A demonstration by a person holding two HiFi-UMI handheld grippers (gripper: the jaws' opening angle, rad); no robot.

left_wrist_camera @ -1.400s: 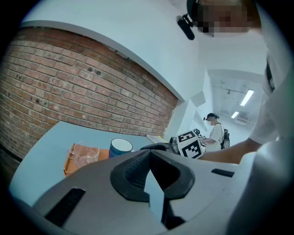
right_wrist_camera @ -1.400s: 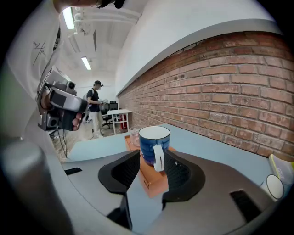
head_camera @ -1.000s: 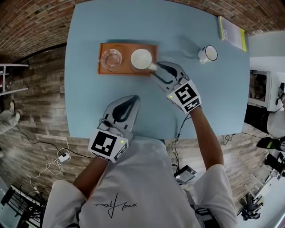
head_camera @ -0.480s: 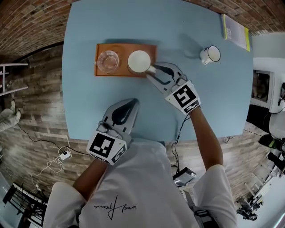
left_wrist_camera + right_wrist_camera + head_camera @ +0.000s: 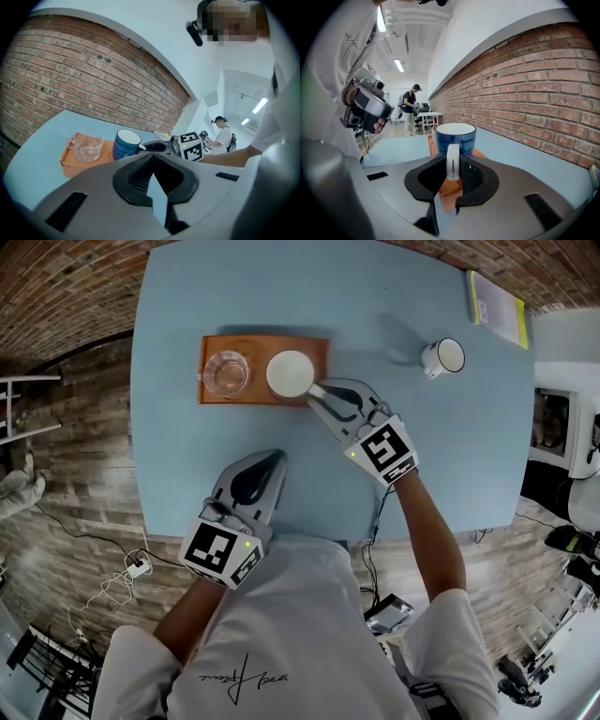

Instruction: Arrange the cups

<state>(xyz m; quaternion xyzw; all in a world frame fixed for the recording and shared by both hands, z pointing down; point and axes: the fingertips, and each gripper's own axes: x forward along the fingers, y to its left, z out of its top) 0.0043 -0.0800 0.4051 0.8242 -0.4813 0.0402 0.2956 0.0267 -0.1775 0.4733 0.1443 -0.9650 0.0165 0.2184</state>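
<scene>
A blue mug with a white inside stands on the orange tray, next to a clear glass cup at its left. My right gripper reaches in from the right. Its jaws have just been closing and now hold the mug's white handle between the pads. A white mug with a dark rim stands alone at the far right of the light blue table. Near the table's front edge my left gripper is shut with nothing in it.
A yellow-edged booklet lies at the table's far right corner. A brick wall runs behind the table. In the left gripper view a person stands far off in the room, beyond the right gripper's marker cube.
The right gripper's jaws have narrowed onto the mug's handle, which stood loose between them before. The mug stays on the tray. The left gripper has hardly moved.
</scene>
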